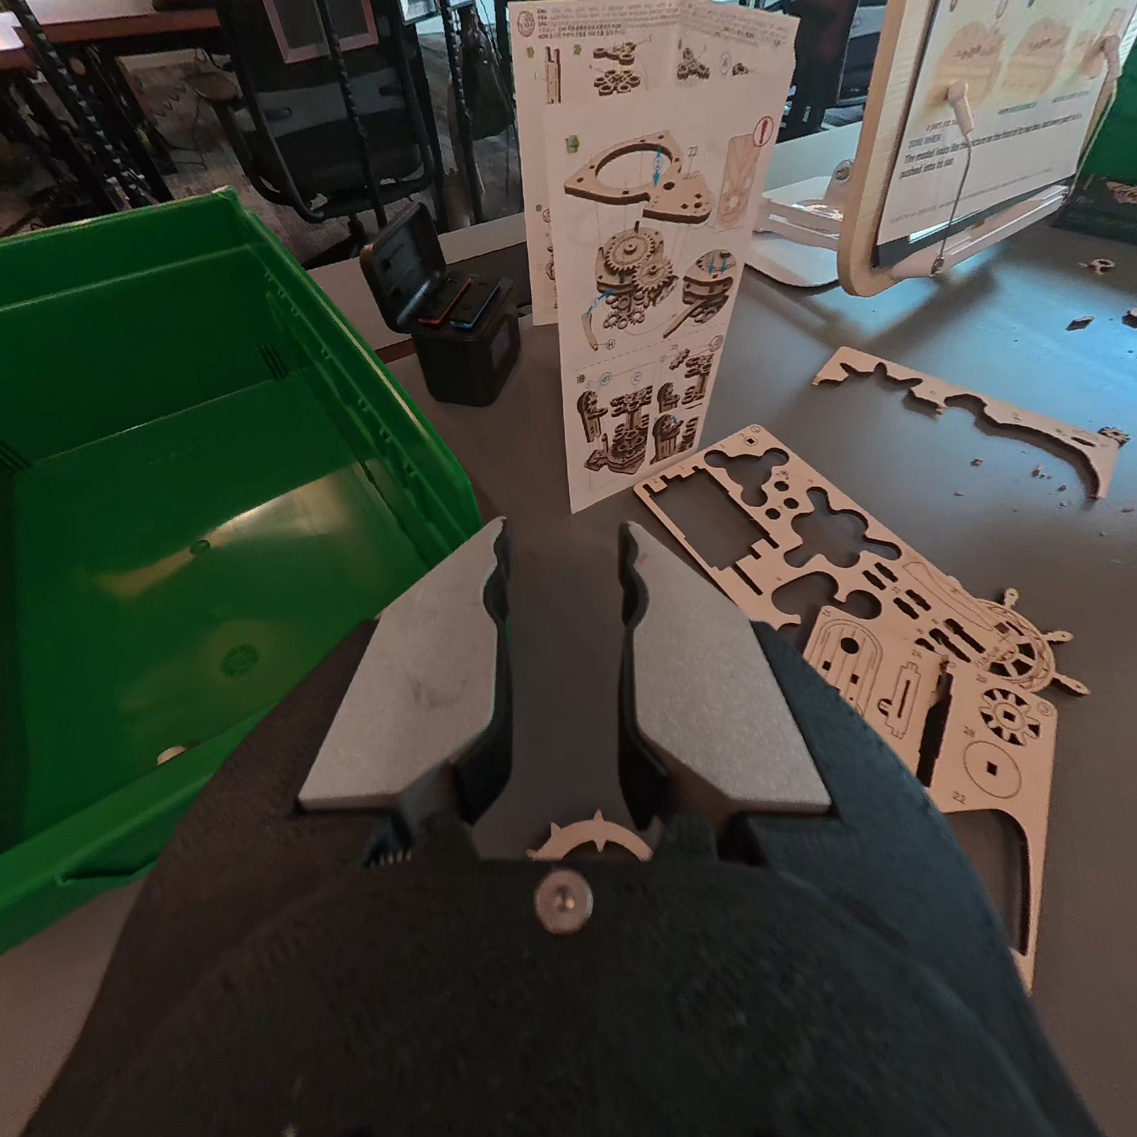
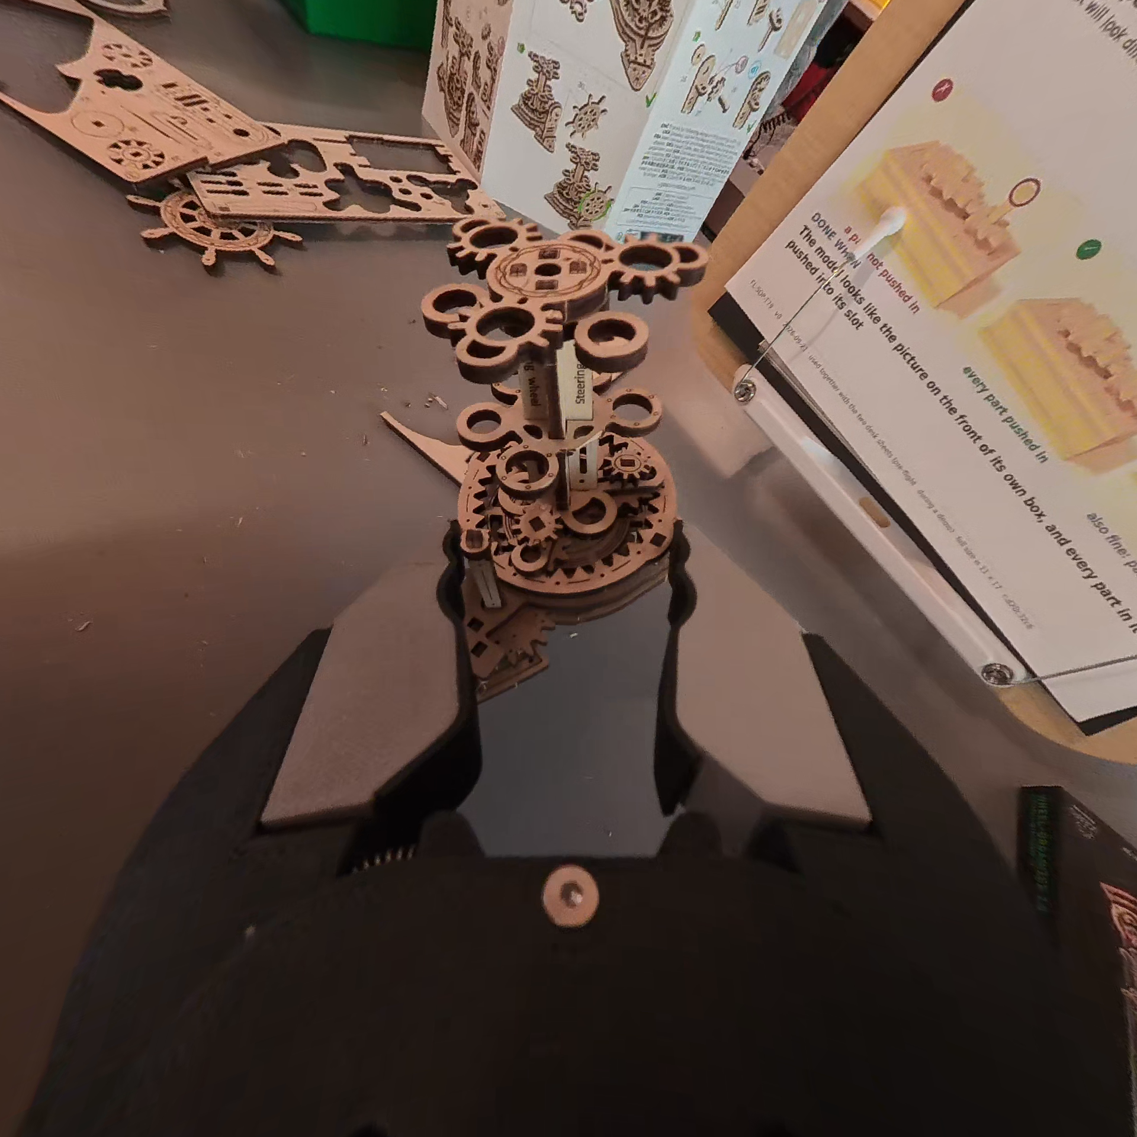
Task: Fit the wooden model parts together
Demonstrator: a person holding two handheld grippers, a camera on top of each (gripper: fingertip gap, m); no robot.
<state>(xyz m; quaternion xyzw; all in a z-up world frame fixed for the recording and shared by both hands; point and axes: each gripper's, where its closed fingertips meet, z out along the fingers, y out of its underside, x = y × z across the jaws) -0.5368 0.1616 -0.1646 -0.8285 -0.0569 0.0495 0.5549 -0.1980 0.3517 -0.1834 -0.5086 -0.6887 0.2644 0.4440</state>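
Note:
In the right wrist view my right gripper [image 2: 566, 544] is closed on the round geared base of the wooden model [image 2: 554, 344]. The model is a stack of gear and ring plates on a central post, and one finger touches each side of its base. In the left wrist view my left gripper [image 1: 565, 541] is open and empty above the grey table [image 1: 541, 430]. A small curved wooden piece [image 1: 587, 840] lies below it near the finger roots. A punched wooden parts sheet [image 1: 861, 615] with a ship's wheel [image 1: 1021, 652] lies to its right.
A green bin [image 1: 184, 523] stands to the left. A black case [image 1: 455, 320] and an upright instruction leaflet [image 1: 640, 246] stand ahead, with a propped display board [image 1: 984, 123] and a wooden offcut [image 1: 984, 424] to the right. The right wrist view shows parts sheets [image 2: 332, 178], the ship's wheel [image 2: 215, 231], the board [image 2: 984, 369] and a dark box [image 2: 1083, 892]. My right fingertips sit around 40 cm from my left ones. The small curved wooden piece [image 1: 587, 840] lies some 11 cm from my left tips, 40 cm from my right tips.

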